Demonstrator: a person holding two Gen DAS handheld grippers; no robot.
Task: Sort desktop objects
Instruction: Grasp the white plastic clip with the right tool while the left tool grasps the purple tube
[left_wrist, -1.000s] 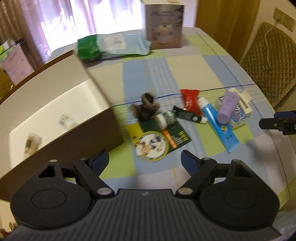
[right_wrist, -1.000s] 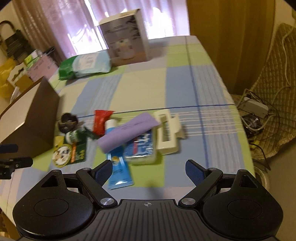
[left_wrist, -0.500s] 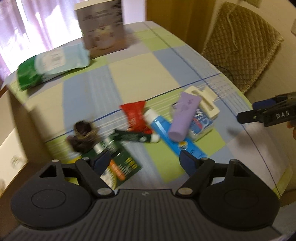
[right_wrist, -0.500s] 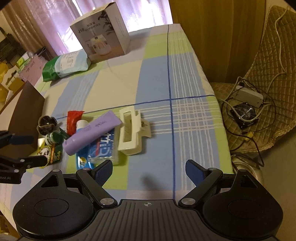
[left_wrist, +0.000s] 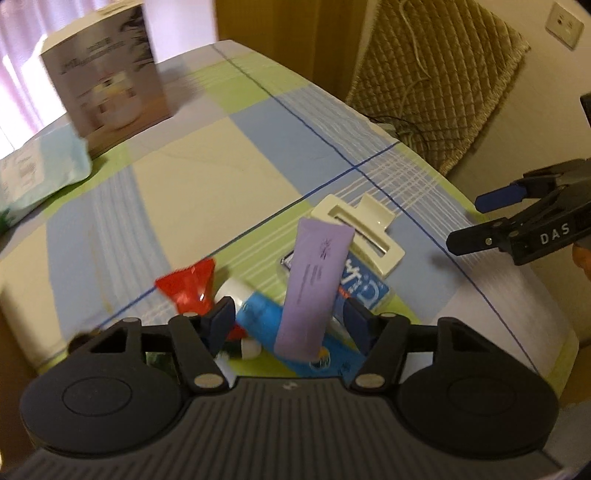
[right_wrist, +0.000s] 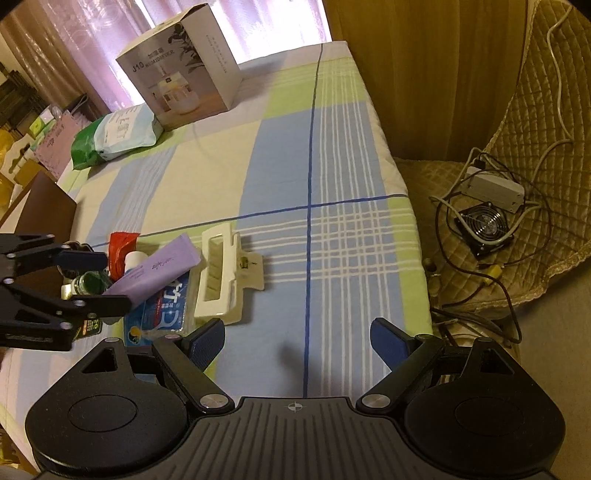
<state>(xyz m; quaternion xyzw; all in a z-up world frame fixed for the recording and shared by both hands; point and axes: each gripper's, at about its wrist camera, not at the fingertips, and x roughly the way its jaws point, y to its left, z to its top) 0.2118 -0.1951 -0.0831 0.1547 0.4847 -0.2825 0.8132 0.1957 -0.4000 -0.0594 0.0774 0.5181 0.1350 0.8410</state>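
A heap of small items lies on the checked tablecloth (right_wrist: 280, 162): a purple tube (left_wrist: 314, 280) on top of a blue toothpaste tube (left_wrist: 264, 314), a blue-and-white pack (left_wrist: 365, 286), a red packet (left_wrist: 188, 284) and a white plastic holder (left_wrist: 365, 229). My left gripper (left_wrist: 290, 325) hovers over the heap with its jaws closing; the purple tube's near end sits between them, and the pads are not pressing on it. The right wrist view shows the same left gripper (right_wrist: 116, 282) at the purple tube (right_wrist: 159, 269). My right gripper (right_wrist: 297, 338) hangs open over bare cloth, right of the white holder (right_wrist: 221, 280).
A humidifier carton (right_wrist: 184, 81) and a green-and-white wipes pack (right_wrist: 118, 134) stand at the table's far side. A brown box (right_wrist: 37, 206) is at the left. A quilted chair (right_wrist: 517, 229) with cables and a small fan is right of the table edge.
My left gripper swung right from the brown box to the heap, dropped lower, and narrowed its jaws around the purple tube. My right gripper drifted right, still open.
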